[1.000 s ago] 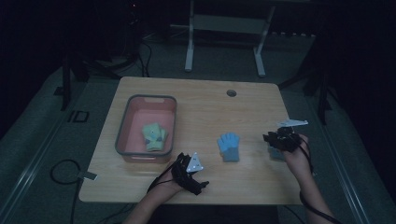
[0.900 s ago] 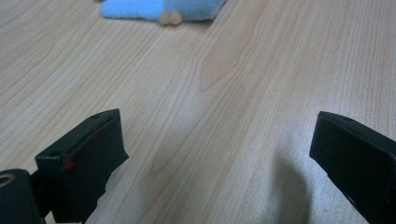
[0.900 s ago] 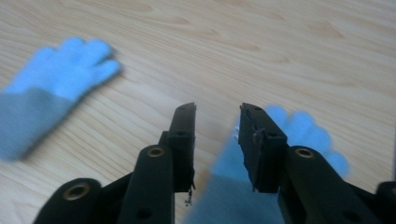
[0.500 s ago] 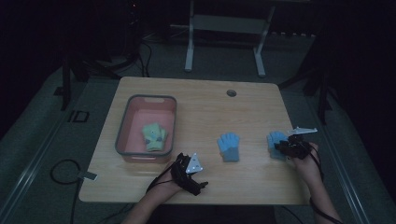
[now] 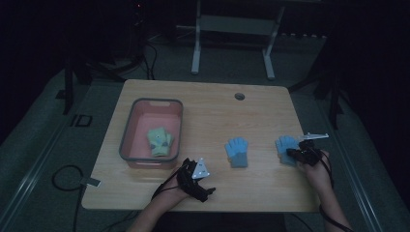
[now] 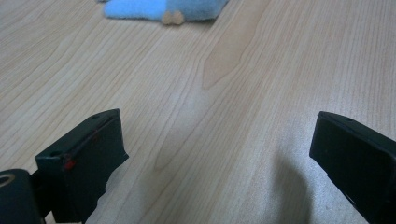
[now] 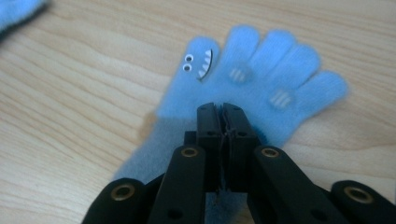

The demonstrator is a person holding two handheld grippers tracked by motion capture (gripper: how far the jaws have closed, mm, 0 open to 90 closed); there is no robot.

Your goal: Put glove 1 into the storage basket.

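Keeps the left gripper (image 5: 197, 178) parked low by the near edge of the table (image 5: 203, 106), jaws wide apart over bare, pale wood grain, nothing between them. Farther over on the right, has brought the right gripper (image 7: 223, 116) down from where it hung a second ago, above and beyond its target, onto the right-hand blue glove (image 7: 261, 79). Has just been closing the jaws there, now pressed together at the base of the palm, seemingly with a thin fold of knit nipped between them. Reads as the pick just made: glove gripped but not yet lifted, lying flat on the wood near the right edge. Looks soft and fuzzy, a small fleecy knit with stubby rounded fingers spread out, two striped grip patches, and googly eyes with a toothy grin on the thumb side; likely to sag and dangle once raised. Leaves a second blue glove (image 5: 237, 152) of the same fluffy make flat at mid-table, untouched. Beyond that to the left, shows a pink tub (image 5: 126, 140), rigid, round-cornered and grey-rimmed, already holding green gloves (image 5: 159, 141), and so most likely where the blue ones go. Farthest back, shows a small round cable hole (image 5: 239, 96).
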